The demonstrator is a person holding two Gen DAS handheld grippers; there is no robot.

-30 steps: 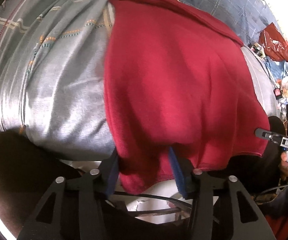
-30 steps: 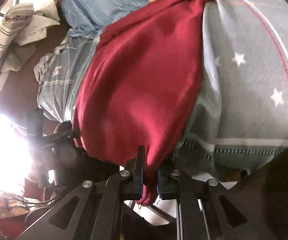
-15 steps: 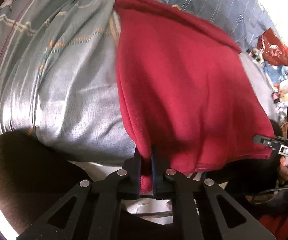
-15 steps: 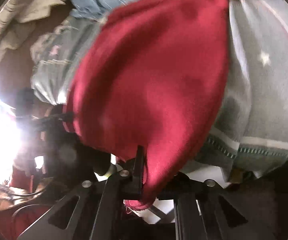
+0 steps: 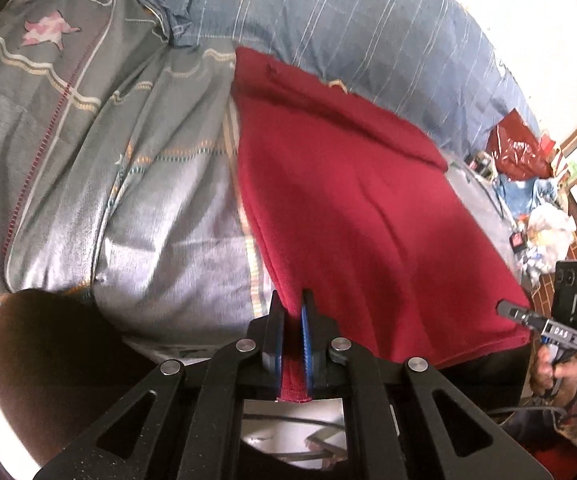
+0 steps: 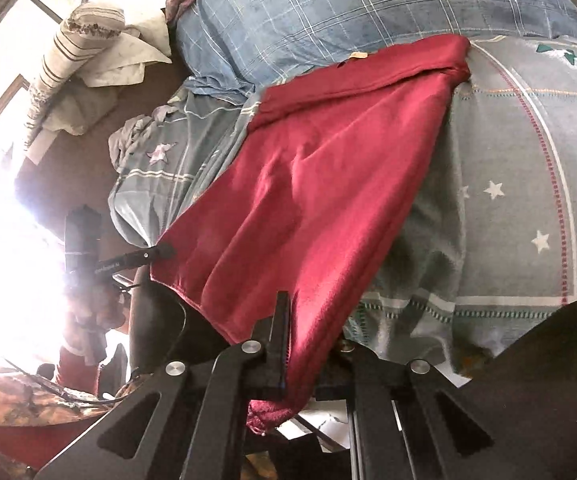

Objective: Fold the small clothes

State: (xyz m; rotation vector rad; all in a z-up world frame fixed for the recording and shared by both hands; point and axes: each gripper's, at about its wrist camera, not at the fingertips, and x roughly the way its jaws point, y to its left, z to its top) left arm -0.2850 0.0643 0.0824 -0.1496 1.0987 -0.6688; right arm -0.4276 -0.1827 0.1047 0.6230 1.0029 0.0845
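Fingers of the left gripper [image 5: 292,320] and the right gripper [image 6: 306,340] each clench a near corner of the red cloth [image 5: 368,208] spread on the bed [image 5: 148,200]

Grey star bedcover [image 5: 160,208] open leftward, blue plaid pillow [image 5: 328,32] perhaps blocking beyond

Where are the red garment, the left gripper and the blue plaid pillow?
red garment [image 5: 360,216]: left wrist view, middle of the cloth.
left gripper [image 5: 292,312]: left wrist view, between its fingertips.
blue plaid pillow [image 6: 328,20]: right wrist view, its front face.
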